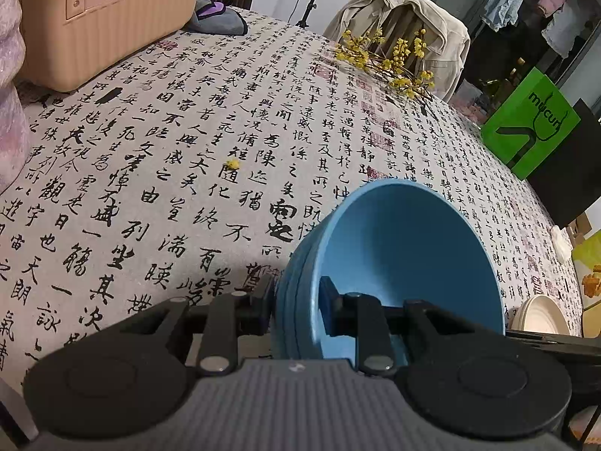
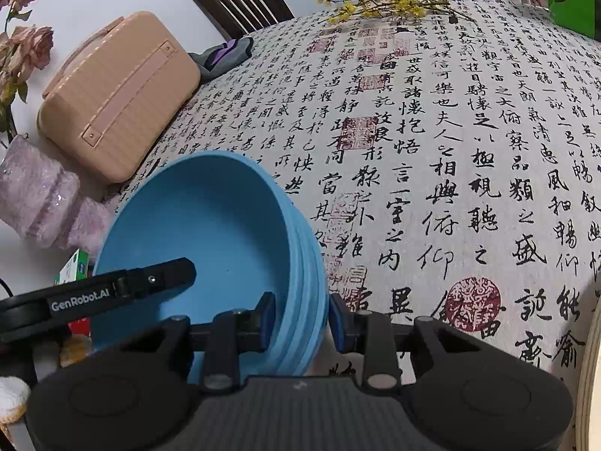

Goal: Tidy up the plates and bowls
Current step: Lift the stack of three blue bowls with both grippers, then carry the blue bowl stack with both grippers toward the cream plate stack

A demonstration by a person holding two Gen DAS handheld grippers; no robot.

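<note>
stack of blue bowls [image 1: 398, 259] raised off the table [image 1: 180, 173], nested several deep, tilted with the opening facing the cameras. gripped at opposite sides of the rim wall: left gripper [image 1: 296, 315] clamped on the stack's left edge, one pad inside the top bowl and one outside the nested walls; right gripper [image 2: 302, 323] clamped likewise on the right edge. both sets of jaws closed on the stack, no gap seen at the pads. two-sided hold judged deliberate, to keep the nested bowls together and stop the stack swinging or slipping apart. tilt judged a result of the downward slope of both grippers.

both grippers pitched steeply downward toward the cloth, side by side; tip of the left gripper's finger visible inside the bowl in the right wrist view. hands themselves not in view.

further out: cream plate [image 1: 541, 314] at the near right, just beside the stack. pink case [image 2: 116, 94] at the far left, yellow flower sprigs [image 1: 390, 60] at the far edge, chair with jacket [image 1: 409, 26] beyond. stacking judged done; setting down still pending.
</note>
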